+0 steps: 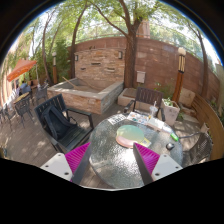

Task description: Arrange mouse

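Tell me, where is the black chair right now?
In the gripper view, the black chair stands on the patio left of the round glass table, beyond the left finger of the open gripper.

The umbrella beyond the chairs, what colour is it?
Orange-red. The umbrella shows only in the gripper view, far beyond the open gripper.

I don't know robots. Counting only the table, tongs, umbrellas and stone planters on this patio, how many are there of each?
Glass table: 1
Tongs, open above the table: 1
Orange umbrella: 1
Stone planter: 1
Total: 4
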The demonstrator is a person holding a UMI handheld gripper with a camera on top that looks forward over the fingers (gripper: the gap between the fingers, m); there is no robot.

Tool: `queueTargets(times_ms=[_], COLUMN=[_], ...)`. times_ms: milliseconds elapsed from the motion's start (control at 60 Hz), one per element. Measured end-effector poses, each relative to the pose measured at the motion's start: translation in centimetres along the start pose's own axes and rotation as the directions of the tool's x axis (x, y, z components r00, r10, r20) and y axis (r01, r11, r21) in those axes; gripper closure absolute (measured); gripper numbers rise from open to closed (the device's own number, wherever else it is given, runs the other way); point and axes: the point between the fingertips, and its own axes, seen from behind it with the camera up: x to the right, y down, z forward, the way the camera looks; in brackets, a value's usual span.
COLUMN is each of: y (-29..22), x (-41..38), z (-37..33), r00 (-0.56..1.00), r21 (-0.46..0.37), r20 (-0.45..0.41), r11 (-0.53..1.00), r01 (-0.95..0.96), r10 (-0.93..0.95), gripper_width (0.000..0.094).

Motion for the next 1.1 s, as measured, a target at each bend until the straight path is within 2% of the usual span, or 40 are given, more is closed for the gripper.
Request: queueTargets(times_ms=[183, 400, 517, 633, 817, 917, 1100], y=[3.3, 14.3, 18.6, 21.1, 20.9, 20.1, 19.2], x=[3.8, 14.2, 22.2, 29.8, 39.2, 42.5, 44.9], z=[2.1, 9.0, 13.3, 18.1, 25.6, 29.5, 34.9], r00=[0.999, 0.987, 0.973, 0.958, 0.932, 0.920, 0.897], r21=[-0.078, -0.230, -0.258, -0.254, -0.192, -0.159, -0.151], r20=[-0.033, -0.133, -0.210, -0.261, -0.313, -0.322, -0.315], r11=[0.996, 0.966, 0.955, 0.950, 0.948, 0.945, 0.917], r01=[-0.037, -0.117, -0.149, -0.184, -0.253, -0.286, -0.368], r10=[0.034, 0.088, 0.095, 0.116, 0.185, 0.224, 0.308], gripper_width=[0.0083, 0.0080, 0.0080, 0.0079, 0.0079, 0.0085, 0.0092])
